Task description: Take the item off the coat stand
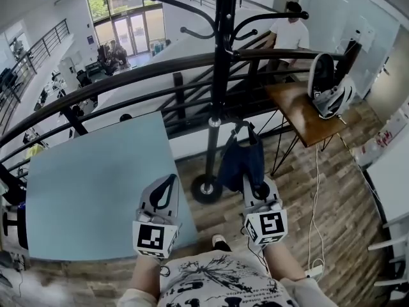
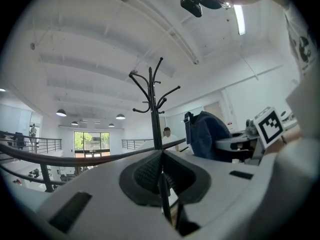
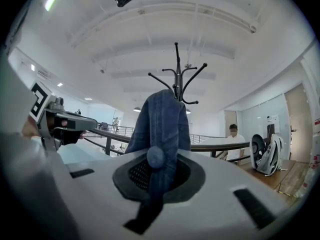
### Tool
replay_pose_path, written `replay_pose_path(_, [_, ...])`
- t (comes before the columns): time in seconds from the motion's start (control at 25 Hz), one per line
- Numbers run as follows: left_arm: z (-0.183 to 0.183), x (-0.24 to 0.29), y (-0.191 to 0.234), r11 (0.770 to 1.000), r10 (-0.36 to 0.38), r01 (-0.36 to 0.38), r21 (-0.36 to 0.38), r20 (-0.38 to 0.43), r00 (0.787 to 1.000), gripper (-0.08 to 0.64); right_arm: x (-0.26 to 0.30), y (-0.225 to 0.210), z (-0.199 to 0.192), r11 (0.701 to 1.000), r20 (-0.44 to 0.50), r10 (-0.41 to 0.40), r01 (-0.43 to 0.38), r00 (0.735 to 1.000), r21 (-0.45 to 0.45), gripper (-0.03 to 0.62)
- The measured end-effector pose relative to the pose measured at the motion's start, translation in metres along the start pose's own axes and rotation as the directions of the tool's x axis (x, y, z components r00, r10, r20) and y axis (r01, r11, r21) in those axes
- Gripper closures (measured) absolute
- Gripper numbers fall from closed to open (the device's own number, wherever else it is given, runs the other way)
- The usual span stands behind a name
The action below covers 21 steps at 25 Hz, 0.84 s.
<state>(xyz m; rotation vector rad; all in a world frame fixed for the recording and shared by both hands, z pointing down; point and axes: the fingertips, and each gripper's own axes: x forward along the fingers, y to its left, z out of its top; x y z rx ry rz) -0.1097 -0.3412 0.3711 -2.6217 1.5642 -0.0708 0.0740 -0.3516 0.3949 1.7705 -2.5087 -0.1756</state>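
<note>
A dark blue fabric item is pinched at its lower end in my right gripper, which is shut on it. In the right gripper view the item rises out of the closed jaws, with the black coat stand behind it. The left gripper view shows the item to the right of the stand and apart from its hooks. The stand's pole rises just left of the item. My left gripper is over the table's near corner, shut with nothing in it.
A light blue table fills the left. A black railing runs behind the stand, and the stand's round base is on the wood floor. A wooden side table holds a helmet. A person in white stands beyond.
</note>
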Motion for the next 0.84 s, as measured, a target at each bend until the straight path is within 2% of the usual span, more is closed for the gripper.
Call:
replay_pose_path(0.2, [0.0,0.005,0.005,0.999,0.008,-0.009,0.032,0.038,0.999,0.555,0.006,-0.006,0.003,1.0,-0.001,-0.008,0.008,1.0,0.005,0.592])
replay_pose_path(0.4, [0.006,0.009,0.003,1.0,0.012,-0.012,0.023,0.018,1.0,0.555,0.008,-0.009,0.003,1.0,0.002,-0.002,0.002,1.0,0.002,0.592])
replay_pose_path(0.84, [0.003,0.023,-0.002,1.0,-0.005,0.005,0.023,0.03,1.0,0.555,0.014,-0.011,0.004,1.0,0.002,0.018,-0.018,1.0,-0.006,0.592])
